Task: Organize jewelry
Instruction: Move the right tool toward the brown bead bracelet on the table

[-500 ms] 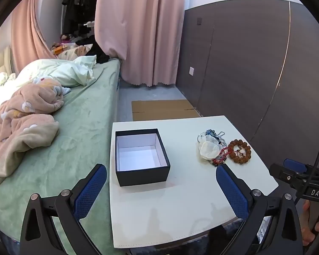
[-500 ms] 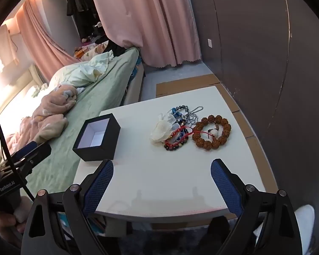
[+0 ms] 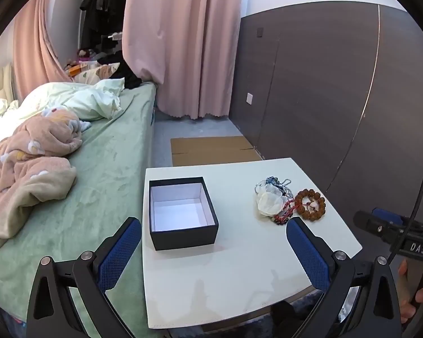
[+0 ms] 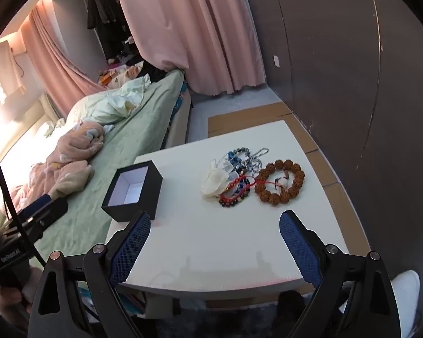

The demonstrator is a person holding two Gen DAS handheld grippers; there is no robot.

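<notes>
A black box [image 3: 182, 214] with a white, empty inside sits open on the left part of the white table [image 3: 239, 270]. On the right lies a jewelry pile: a brown bead bracelet [image 3: 310, 204], a red cord bracelet [image 3: 284, 215], a whitish pouch [image 3: 269, 202] and blue beads with a metal chain [image 3: 276, 183]. My left gripper [image 3: 213, 224] hangs open over the table's near side, short of the box. The right wrist view shows the same box [image 4: 132, 190], brown bracelet [image 4: 279, 181] and red bracelet [image 4: 237, 190]. My right gripper [image 4: 215, 217] is open, nothing between its fingers, short of the pile.
A bed [image 3: 98, 174] with a green sheet and rumpled blankets runs along the table's left edge. A dark wall panel [image 3: 338, 98] stands to the right, pink curtains [image 3: 183, 42] behind. Flat cardboard [image 3: 211, 150] lies on the floor beyond the table. A hand [image 3: 414, 295] grips the other tool's handle.
Both views have shifted only slightly. Nothing on the table has moved, and both grippers' jaws stand as wide as before.
</notes>
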